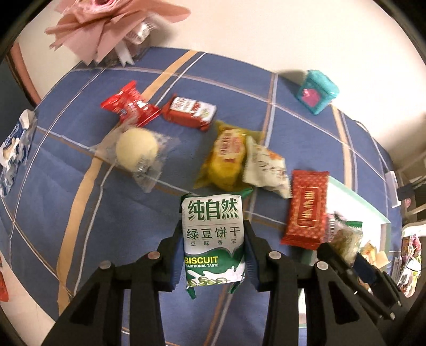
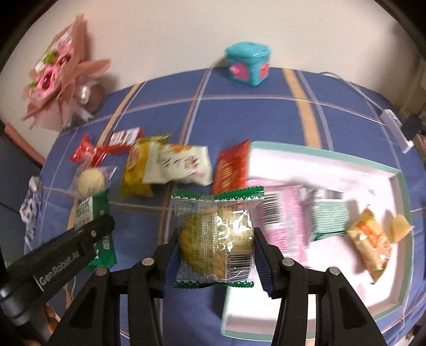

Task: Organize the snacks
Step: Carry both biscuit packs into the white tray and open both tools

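My left gripper (image 1: 213, 255) is shut on a green-and-white biscuit pack (image 1: 213, 239) and holds it above the blue checked cloth (image 1: 80, 199). My right gripper (image 2: 215, 255) is shut on a clear green-edged packet with a round cookie (image 2: 215, 234), held at the left edge of the white tray (image 2: 306, 159). In the right wrist view the left gripper (image 2: 87, 234) and its biscuit pack (image 2: 90, 213) show at lower left. The tray holds a pink pack (image 2: 285, 218), a green pack (image 2: 330, 218) and an orange-yellow snack (image 2: 370, 239).
Loose snacks lie on the cloth: two red packs (image 1: 127, 106) (image 1: 189, 111), a round bun in clear wrap (image 1: 135, 149), a yellow pack (image 1: 226, 159), a white pack (image 1: 263, 167), a red pack (image 1: 306, 210). A teal box (image 1: 316, 93) and a pink bouquet (image 1: 106, 24) stand at the back.
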Demonstrator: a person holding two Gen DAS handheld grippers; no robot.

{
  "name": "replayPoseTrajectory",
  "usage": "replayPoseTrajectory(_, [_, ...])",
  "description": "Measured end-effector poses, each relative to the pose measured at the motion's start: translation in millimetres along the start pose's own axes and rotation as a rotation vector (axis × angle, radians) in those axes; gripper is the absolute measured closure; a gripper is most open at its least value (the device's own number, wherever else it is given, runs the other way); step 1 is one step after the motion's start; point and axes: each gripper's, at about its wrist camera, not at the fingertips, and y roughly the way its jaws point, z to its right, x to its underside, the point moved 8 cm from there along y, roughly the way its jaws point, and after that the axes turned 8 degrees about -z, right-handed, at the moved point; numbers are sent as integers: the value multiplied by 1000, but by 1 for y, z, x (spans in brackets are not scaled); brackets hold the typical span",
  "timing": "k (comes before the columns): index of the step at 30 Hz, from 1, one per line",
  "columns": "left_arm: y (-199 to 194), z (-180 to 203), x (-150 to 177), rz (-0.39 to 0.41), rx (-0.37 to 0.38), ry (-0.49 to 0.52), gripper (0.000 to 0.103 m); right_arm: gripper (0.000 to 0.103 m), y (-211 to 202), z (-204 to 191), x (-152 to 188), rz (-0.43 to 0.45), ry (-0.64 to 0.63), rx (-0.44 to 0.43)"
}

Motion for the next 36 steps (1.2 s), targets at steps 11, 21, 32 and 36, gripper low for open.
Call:
replayPoseTrajectory(11, [-10,84,14,19,54,167,62,51,-29,111,-11,42,221,76])
replayPoseTrajectory(21, [-2,162,52,-5,53,372,62,51,-46,196,-5,60,392,105])
replayPoseTrajectory(32, [17,200,67,-26,66,458,62,51,-41,239,3,51,454,126])
replayPoseTrajectory(36, [22,204,66,-29,68,467,62,51,-35,241,1,42,452,125])
